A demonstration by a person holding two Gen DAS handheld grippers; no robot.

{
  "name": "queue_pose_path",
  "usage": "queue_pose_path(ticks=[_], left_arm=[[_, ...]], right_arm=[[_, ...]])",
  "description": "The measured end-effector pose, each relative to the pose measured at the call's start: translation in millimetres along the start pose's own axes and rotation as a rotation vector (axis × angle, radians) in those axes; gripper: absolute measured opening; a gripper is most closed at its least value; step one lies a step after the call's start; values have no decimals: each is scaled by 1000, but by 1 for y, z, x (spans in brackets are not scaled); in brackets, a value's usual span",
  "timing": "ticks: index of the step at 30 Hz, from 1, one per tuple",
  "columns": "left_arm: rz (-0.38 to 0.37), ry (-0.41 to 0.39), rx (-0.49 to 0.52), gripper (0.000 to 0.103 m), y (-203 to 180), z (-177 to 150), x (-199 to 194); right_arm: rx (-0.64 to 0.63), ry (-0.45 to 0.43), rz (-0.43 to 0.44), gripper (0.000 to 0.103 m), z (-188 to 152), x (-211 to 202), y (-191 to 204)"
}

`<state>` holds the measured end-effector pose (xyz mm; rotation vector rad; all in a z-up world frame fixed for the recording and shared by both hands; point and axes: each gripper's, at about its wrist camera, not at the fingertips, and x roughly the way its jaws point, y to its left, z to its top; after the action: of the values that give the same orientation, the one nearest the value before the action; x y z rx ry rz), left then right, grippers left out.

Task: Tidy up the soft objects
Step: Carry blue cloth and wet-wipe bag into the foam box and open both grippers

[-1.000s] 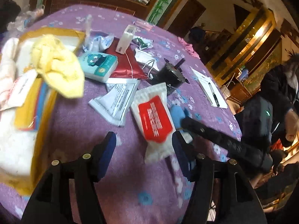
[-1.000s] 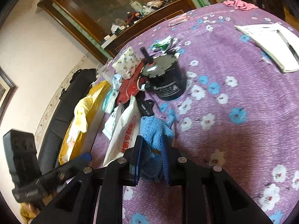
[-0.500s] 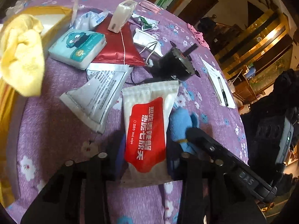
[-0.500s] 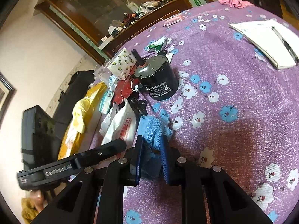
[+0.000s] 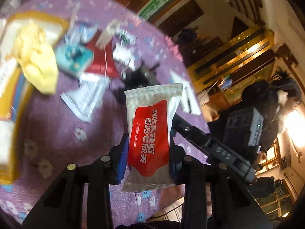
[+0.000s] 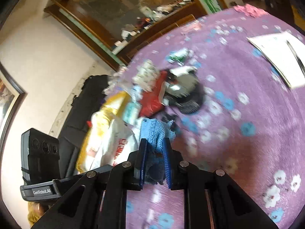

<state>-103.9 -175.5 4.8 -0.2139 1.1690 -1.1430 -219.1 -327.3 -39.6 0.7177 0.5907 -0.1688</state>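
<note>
Motion-blurred clutter on purple tablecloth

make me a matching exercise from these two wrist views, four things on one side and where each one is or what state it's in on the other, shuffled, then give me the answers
Things
1. wet wipe pack
2. blue cloth
3. yellow cloth
4. pen

Places or states
A. lying on the white paper
B. draped over the yellow box's edge
C. clamped in the left hand-held gripper
D. clamped in the right hand-held gripper

Pairs: 1-C, 2-D, 3-B, 4-A
</note>
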Motion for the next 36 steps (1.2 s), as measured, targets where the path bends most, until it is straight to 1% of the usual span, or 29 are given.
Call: queue_pose_path(ticks=[1, 4, 5, 6, 7, 9, 11, 12, 13, 15, 17, 18, 20, 22, 23, 24, 27, 30, 31, 33, 34, 35, 36], left_arm=[[0, -14, -3, 33, 1, 2, -6], [0, -66, 6, 33, 9, 7, -28], [24, -102, 27, 33, 11, 8, -35], [83, -158, 49, 33, 16, 8, -46], [122, -192, 44, 33, 23, 10, -54], [127, -210, 4, 33, 39, 15, -61], [117, -226, -58, 33, 55, 24, -73], [124, -255, -77, 33, 63, 27, -87], [137, -287, -77, 33, 68, 27, -101], [204, -344, -84, 33, 79, 31, -118], [241, -382, -119, 33, 100, 39, -133], [256, -390, -139, 33, 109, 43, -136], [276, -395, -161, 33, 125, 52, -135], [258, -358, -193, 33, 143, 65, -127], [245, -340, -188, 33, 148, 72, -121], [254, -329, -181, 33, 154, 80, -114], [334, -298, -181, 34, 165, 100, -90], [440, -273, -184, 34, 177, 111, -77], [439, -263, -191, 34, 181, 113, -73], [405, -243, -206, 37, 190, 111, -67], [389, -238, -208, 38, 193, 111, -63], [369, -238, -216, 39, 195, 111, -60], [361, -241, -220, 41, 195, 113, -59]], right_arm=[[-15, -3, -2, 14, 1, 0, 9], [-59, 4, 34, 10, 4, 2, 35], [-84, -5, 42, 10, 6, 3, 46], [-109, -13, 52, 10, 8, 5, 57], [-109, -13, 52, 10, 8, 5, 57], [-160, 15, 99, 10, 14, 20, 84], [-156, 53, 142, 10, 23, 34, 98], [-148, 70, 187, 11, 27, 43, 105], [-154, 73, 210, 11, 28, 50, 113], [-171, 89, 218, 11, 31, 67, 124], [-174, 140, 241, 11, 32, 94, 133], [-180, 157, 239, 11, 33, 106, 138], [-192, 167, 231, 11, 39, 127, 147], [-164, 161, 229, 11, 51, 146, 150], [-150, 147, 229, 11, 57, 153, 150], [-142, 119, 227, 11, 66, 160, 151], [-130, 75, 143, 11, 82, 181, 150], [-53, 85, 93, 11, 92, 204, 139], [-63, 73, 62, 11, 90, 212, 140], [-126, 71, -3, 12, 81, 227, 148], [-158, 87, -32, 12, 75, 238, 151], [-158, 87, -32, 12, 75, 238, 151], [-185, 130, -52, 15, 67, 254, 161]])
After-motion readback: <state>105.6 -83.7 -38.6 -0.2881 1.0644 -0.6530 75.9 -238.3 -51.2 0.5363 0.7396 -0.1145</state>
